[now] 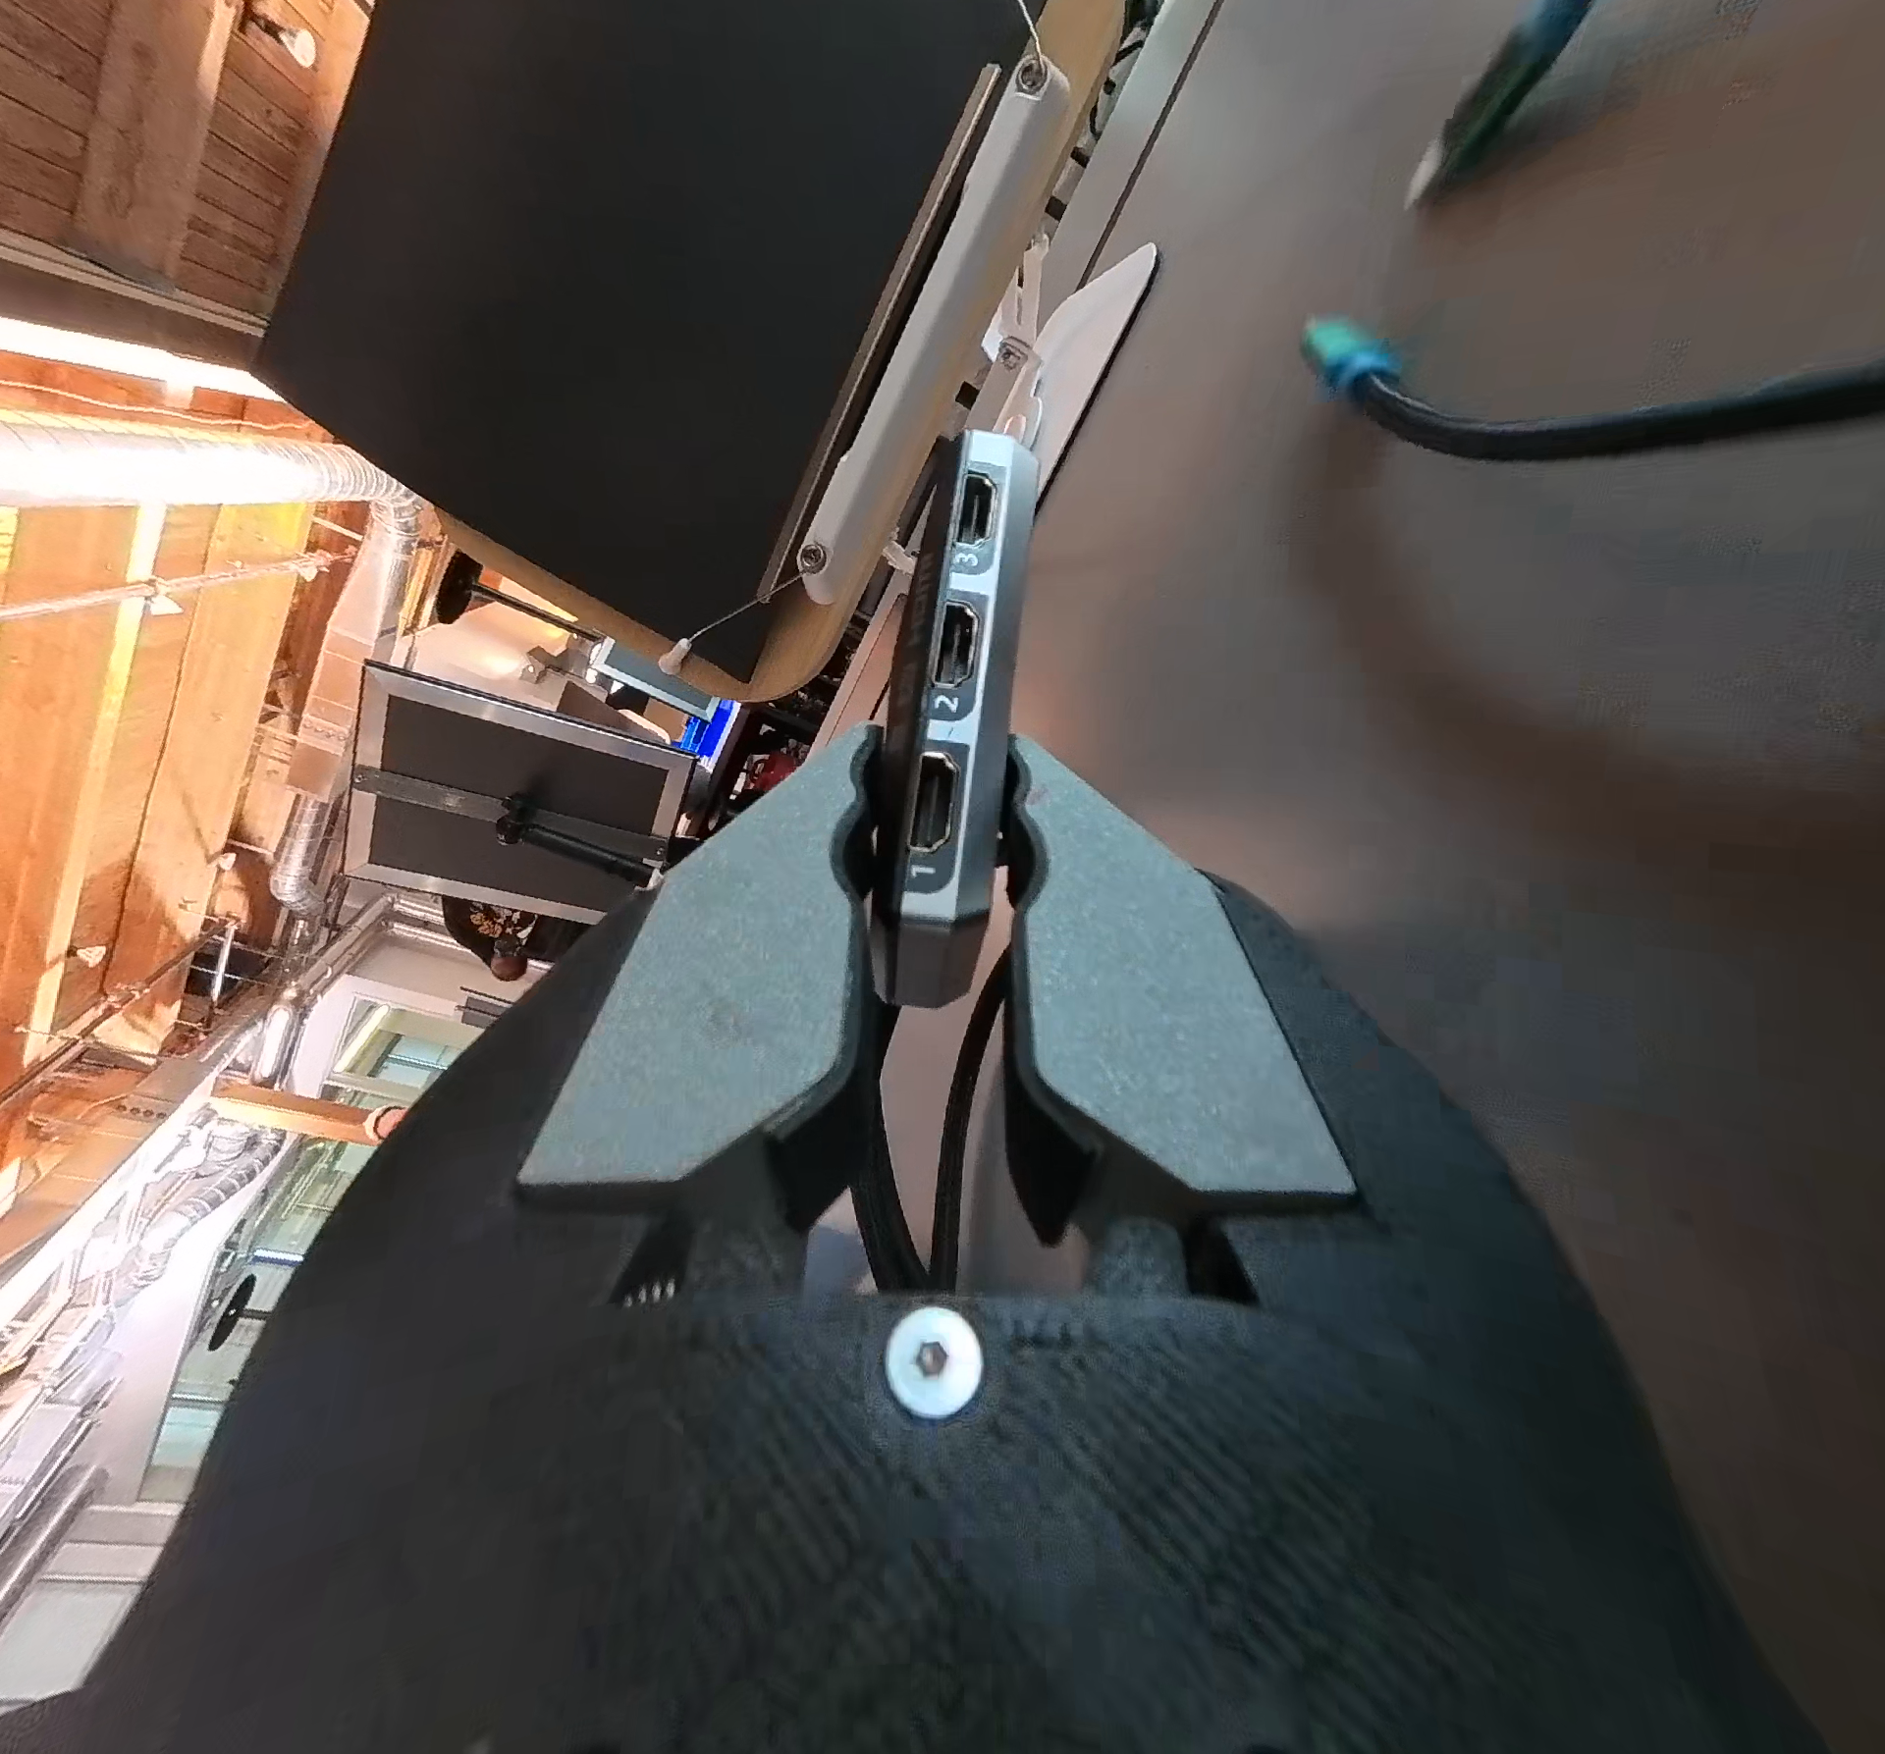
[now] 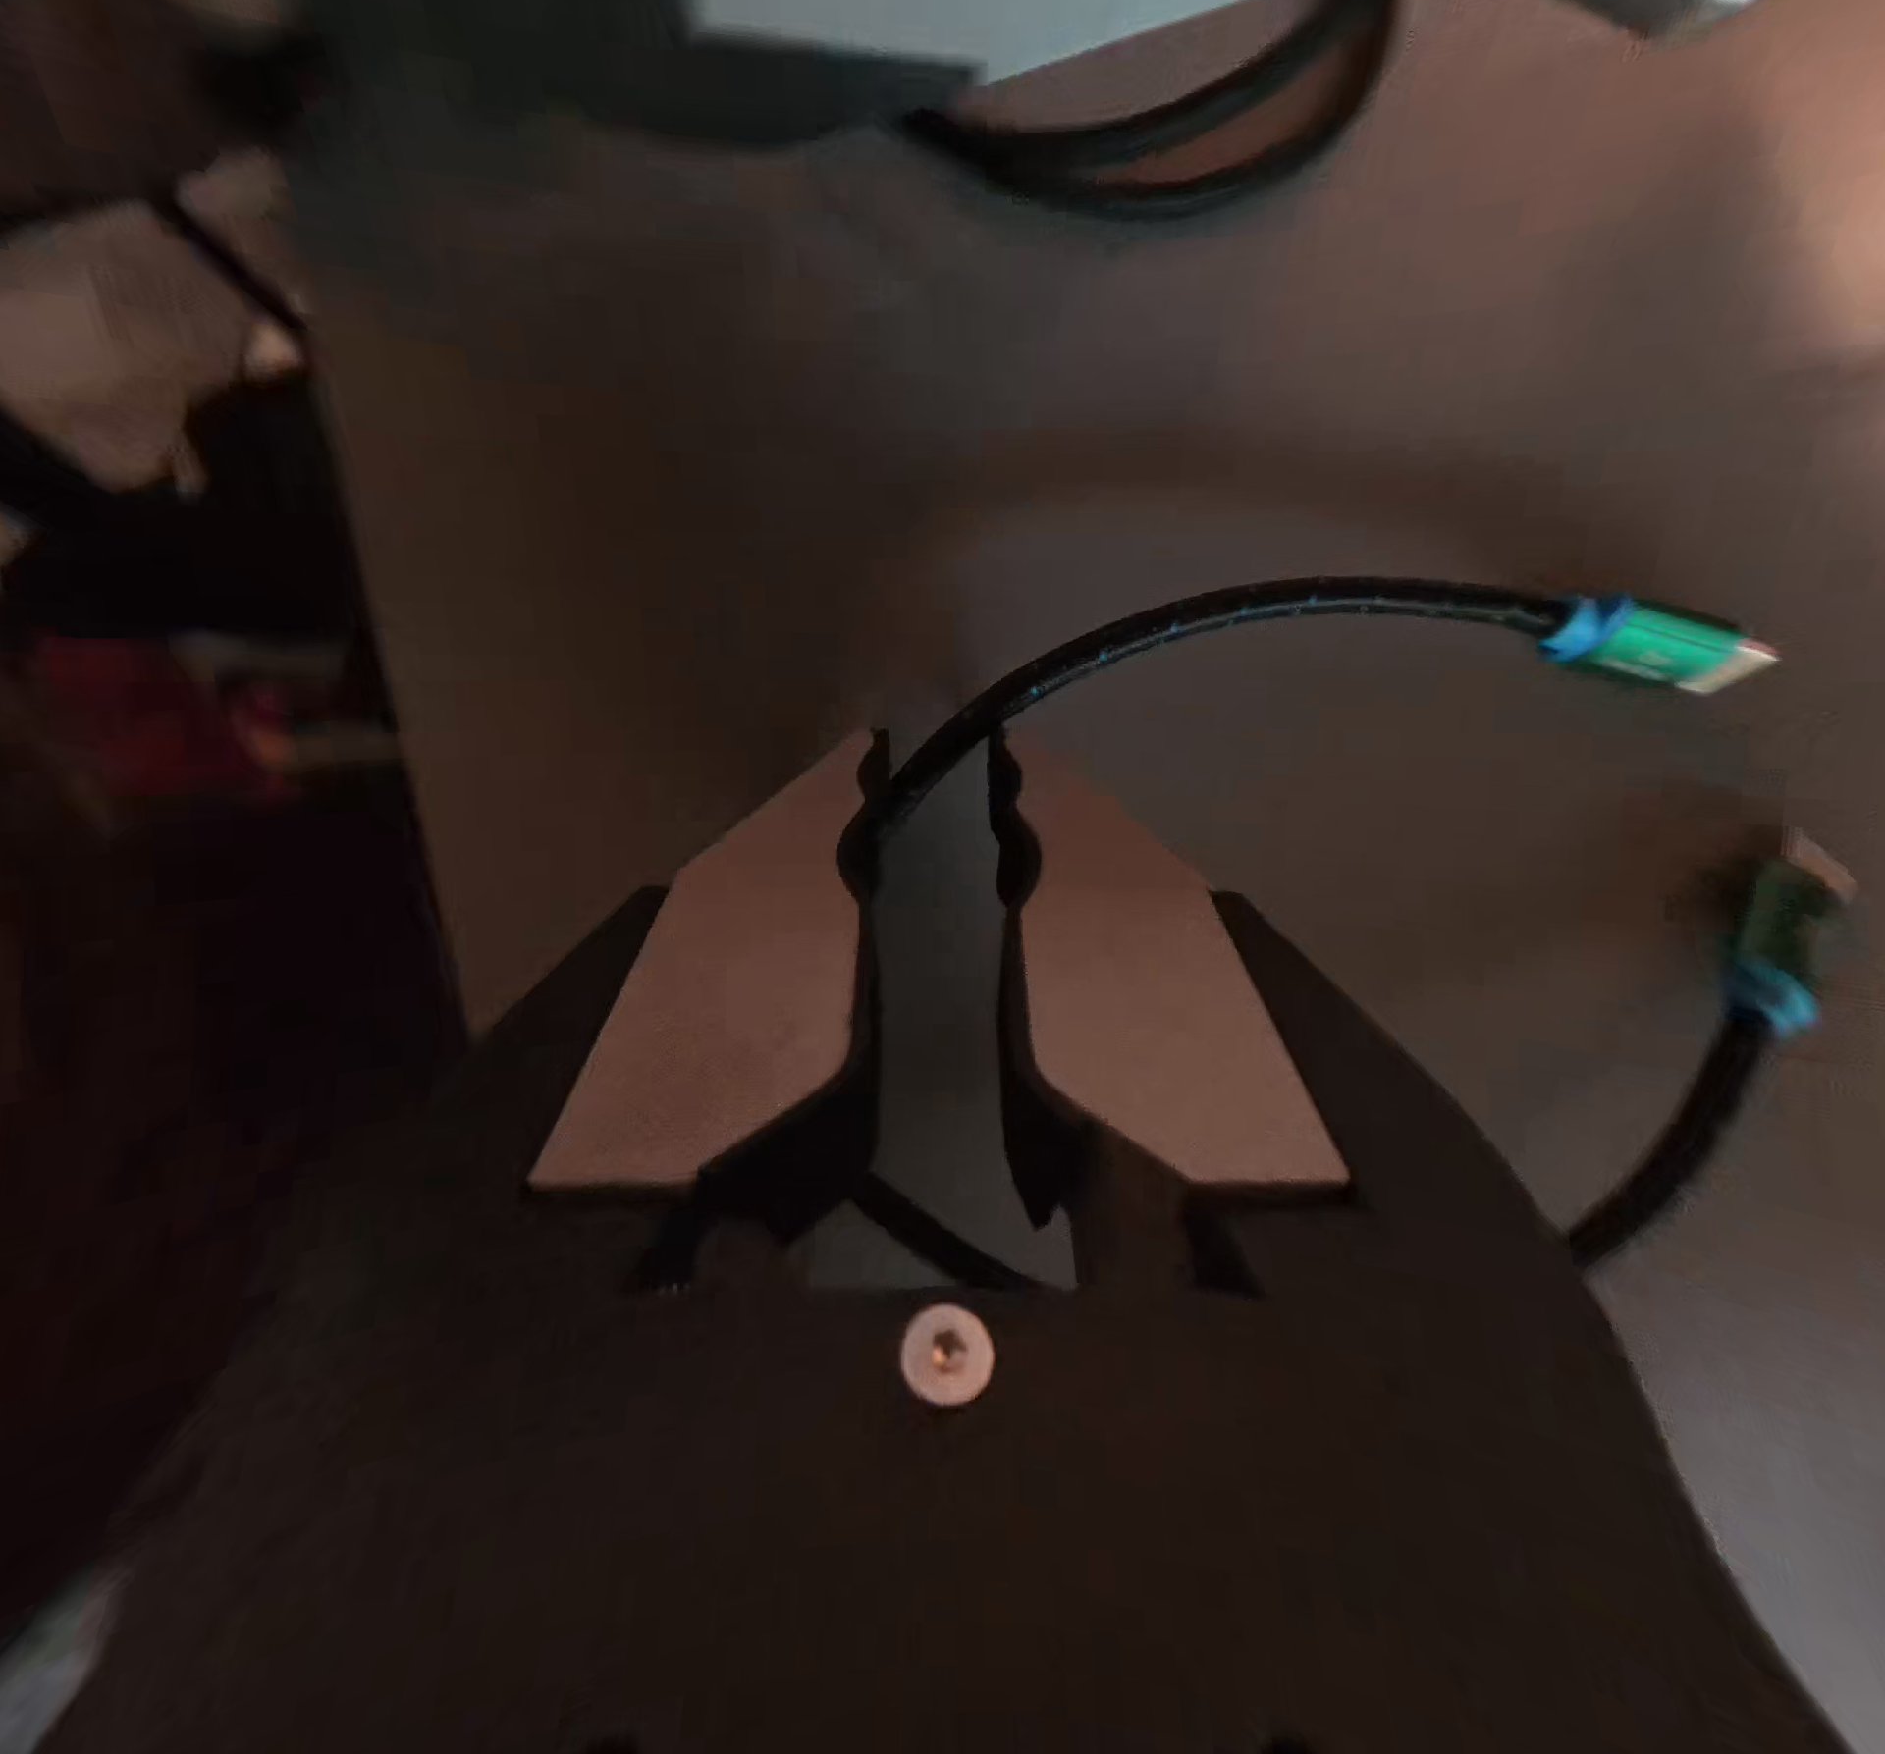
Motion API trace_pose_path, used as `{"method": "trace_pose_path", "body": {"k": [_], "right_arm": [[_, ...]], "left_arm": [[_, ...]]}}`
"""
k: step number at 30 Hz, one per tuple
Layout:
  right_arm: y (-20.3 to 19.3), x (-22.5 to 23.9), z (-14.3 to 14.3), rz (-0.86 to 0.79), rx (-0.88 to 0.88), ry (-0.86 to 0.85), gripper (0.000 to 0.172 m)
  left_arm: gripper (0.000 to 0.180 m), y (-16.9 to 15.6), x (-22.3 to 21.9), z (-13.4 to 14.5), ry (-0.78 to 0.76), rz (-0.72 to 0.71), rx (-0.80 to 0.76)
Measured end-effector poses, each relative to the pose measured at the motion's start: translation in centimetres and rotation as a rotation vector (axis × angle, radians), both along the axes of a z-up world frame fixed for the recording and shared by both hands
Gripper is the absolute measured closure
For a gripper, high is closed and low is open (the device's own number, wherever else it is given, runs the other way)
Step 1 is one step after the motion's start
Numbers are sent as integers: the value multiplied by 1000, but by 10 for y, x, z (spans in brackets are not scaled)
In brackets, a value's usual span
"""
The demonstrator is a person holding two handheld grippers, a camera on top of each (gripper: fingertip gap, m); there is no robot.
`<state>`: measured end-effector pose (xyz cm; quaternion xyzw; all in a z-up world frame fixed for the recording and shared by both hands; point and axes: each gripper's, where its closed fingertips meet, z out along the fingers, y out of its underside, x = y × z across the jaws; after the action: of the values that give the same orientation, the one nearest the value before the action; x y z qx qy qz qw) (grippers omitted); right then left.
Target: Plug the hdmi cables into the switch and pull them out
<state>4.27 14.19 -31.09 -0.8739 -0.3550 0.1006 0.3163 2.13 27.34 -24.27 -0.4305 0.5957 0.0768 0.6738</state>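
My left gripper is shut on the dark grey HDMI switch and holds it on edge above the brown table. All three numbered ports face me and are empty. The switch's own black cable hangs back between the fingers. My right gripper is narrowly closed on a black braided HDMI cable. The cable crosses slantwise between the two fingertips. It arcs right to its green plug, which hangs free. This view is dim and blurred.
A second green plug and its cable lie on the table to the right. In the left wrist view one green plug lies on the table and another is blurred. A black panel on a wooden board stands beyond the table edge. The grippers' ends are close to 15 cm from one another.
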Motion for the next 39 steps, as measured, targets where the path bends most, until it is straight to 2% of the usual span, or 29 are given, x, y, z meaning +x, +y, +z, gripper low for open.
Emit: {"method": "trace_pose_path", "body": {"k": [3, 6, 8, 11, 15, 17, 19, 21, 26, 29, 31, 34, 36, 39], "right_arm": [[-41, 18, -2, 160, 27, -146, 163], [-69, 45, -2, 185, 16, -227, 167], [-77, 61, 2, 137, 6, -232, 161], [-71, 81, 12, -30, 4, -195, 149], [-44, 56, 34, -161, 69, 24, 138], [-24, 42, 41, -230, 84, 123, 138], [-4, 32, 40, -284, 86, 178, 138], [14, 30, 31, -332, 88, 152, 137], [39, 33, 5, -394, 75, 14, 139], [41, 31, -5, -355, 98, -87, 162], [41, 33, -4, -321, 156, -172, 163], [38, 42, 6, -248, 331, -362, 165], [35, 55, 15, -219, 468, -549, 166], [30, 75, 23, -199, 578, -806, 165]], "left_arm": [[161, 0, 0, 0, 1, 1, 2], [161, -2, 2, -3, 20, -7, 12], [161, -5, 4, -6, 48, -18, 32], [161, -9, 7, -11, 91, -30, 65], [162, -17, 11, -17, 149, -67, 113], [161, -17, 12, -19, 168, -66, 130], [161, -18, 12, -20, 179, -70, 134], [161, -18, 12, -20, 179, -74, 128], [161, -18, 12, -20, 183, -81, 118], [161, -18, 12, -21, 184, -85, 113], [161, -18, 12, -21, 185, -89, 107], [161, -19, 12, -22, 183, -104, 84], [160, -21, 13, -24, 180, -132, 39], [161, -21, 14, -26, 182, -134, -10]]}}
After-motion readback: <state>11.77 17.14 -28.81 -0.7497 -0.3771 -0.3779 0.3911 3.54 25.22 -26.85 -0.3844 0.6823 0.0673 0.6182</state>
